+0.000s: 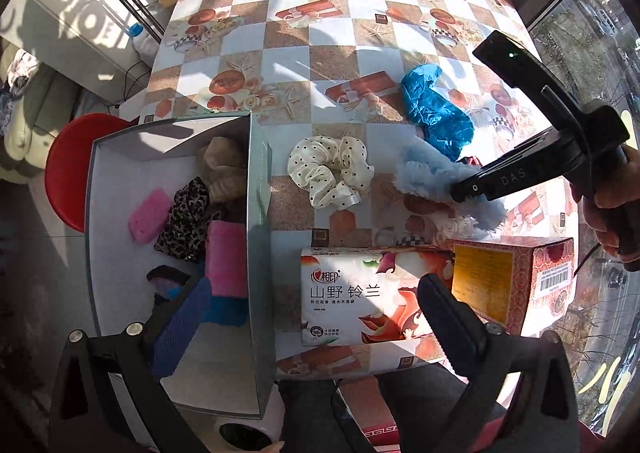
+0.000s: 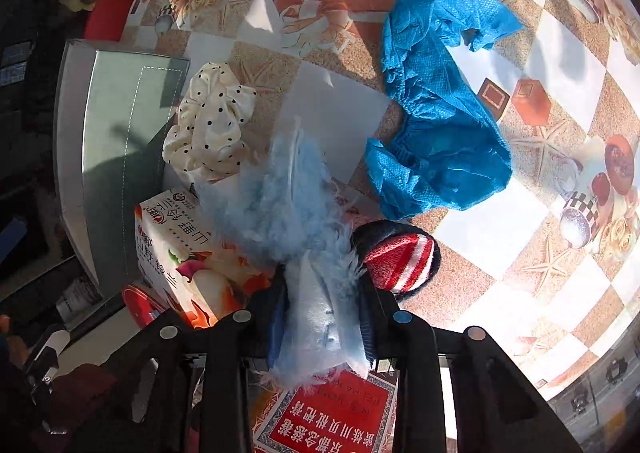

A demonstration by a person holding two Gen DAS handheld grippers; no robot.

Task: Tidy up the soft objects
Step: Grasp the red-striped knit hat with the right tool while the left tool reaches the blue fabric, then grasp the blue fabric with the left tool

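Two claws are mine, and the room around them is bright with low sun. My table wears a checked cloth of sandy brown and white squares printed with starfish, gift boxes and cups, and hard shadows cut across it. I take the grey box at the table's near left edge as my landmark. Inside it lie a pink sponge, a leopard-print scrunchie, a tan scrunchie and a second pink sponge. My left gripper hangs over the box's near corner with its fingers apart; a blue sponge lies against the left finger, but I cannot tell whether it is gripped. Just right of the box sits a cream polka-dot scrunchie, and near that, closer to me, a tissue pack with a red carton touching its far end. Well right of the box, my right gripper is clamped on a fluffy pale-blue scrunchie, the pads pressing its fur from both sides. Beyond it lies a crumpled blue shoe cover, and beside my right claw a red-and-white striped piece rests on the cloth. Left of the box, off the table, stands a red stool on a grey floor; a white cabinet is behind it, and windows run along the right side of the room
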